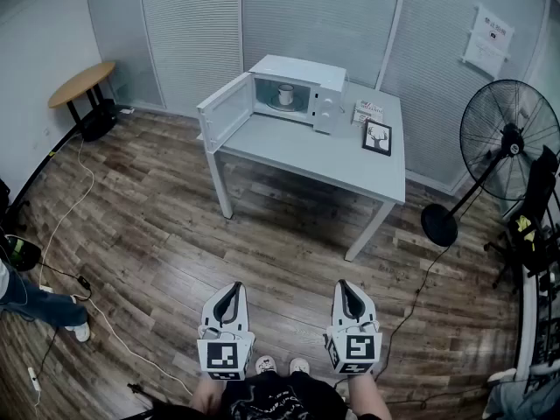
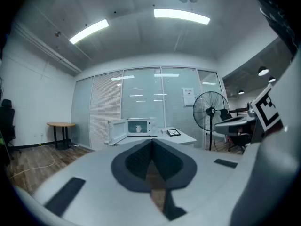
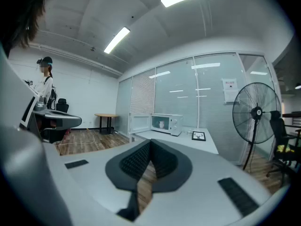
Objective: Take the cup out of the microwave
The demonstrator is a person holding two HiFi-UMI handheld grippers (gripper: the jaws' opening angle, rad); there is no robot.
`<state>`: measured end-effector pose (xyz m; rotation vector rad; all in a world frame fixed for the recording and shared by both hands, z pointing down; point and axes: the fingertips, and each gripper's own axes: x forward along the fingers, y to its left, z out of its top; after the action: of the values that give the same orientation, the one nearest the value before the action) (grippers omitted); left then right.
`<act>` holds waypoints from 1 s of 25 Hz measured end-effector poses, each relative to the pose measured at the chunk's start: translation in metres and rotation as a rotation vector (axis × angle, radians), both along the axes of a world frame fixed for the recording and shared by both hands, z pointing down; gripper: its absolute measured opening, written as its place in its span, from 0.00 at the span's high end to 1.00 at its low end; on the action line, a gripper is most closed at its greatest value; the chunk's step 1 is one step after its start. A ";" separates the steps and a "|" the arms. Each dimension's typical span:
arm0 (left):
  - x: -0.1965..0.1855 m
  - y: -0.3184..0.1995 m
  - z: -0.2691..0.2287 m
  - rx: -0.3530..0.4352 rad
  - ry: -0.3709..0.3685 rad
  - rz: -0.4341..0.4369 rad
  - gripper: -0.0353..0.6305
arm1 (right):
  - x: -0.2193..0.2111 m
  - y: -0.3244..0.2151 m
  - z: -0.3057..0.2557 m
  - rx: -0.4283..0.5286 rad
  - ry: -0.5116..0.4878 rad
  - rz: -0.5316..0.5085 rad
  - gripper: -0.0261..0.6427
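Held left gripper (image 1: 233, 288) and right gripper (image 1: 344, 285) at lower centre, jaws pressed together and empty, well apart from cup (image 1: 285, 94) inside open-doored microwave (image 1: 328, 79) at upper centre, probably pending approach.

Head looks down; 3 share microwave (image 1: 306, 75)

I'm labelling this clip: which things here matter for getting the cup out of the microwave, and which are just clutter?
Job: cup, microwave, open microwave door, left hand-held gripper, right hand-held gripper.
Lying about: picture frame, pedestal fan, round side table.
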<state>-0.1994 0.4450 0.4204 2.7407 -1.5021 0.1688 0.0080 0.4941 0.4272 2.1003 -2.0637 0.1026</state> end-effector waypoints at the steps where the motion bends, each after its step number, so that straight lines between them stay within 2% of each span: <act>1: 0.000 0.000 0.001 -0.005 0.007 0.004 0.94 | -0.003 0.000 0.000 0.000 0.001 -0.003 0.96; 6: 0.002 0.002 0.008 -0.041 0.042 0.037 0.94 | -0.011 0.000 0.003 -0.008 0.020 -0.002 0.96; 10: 0.002 0.001 0.010 -0.043 0.033 0.065 0.94 | -0.009 -0.003 0.003 0.014 0.004 0.021 0.95; 15: -0.006 -0.011 0.015 -0.055 0.068 0.042 0.94 | -0.016 -0.012 0.011 0.017 -0.017 -0.020 0.95; 25: 0.023 -0.068 0.032 -0.075 0.059 0.016 0.94 | 0.001 -0.086 0.027 0.003 -0.033 -0.121 0.95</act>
<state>-0.1760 0.3766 0.4520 2.6752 -1.4298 0.1398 0.0092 0.4083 0.4541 1.9825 -2.2056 0.1167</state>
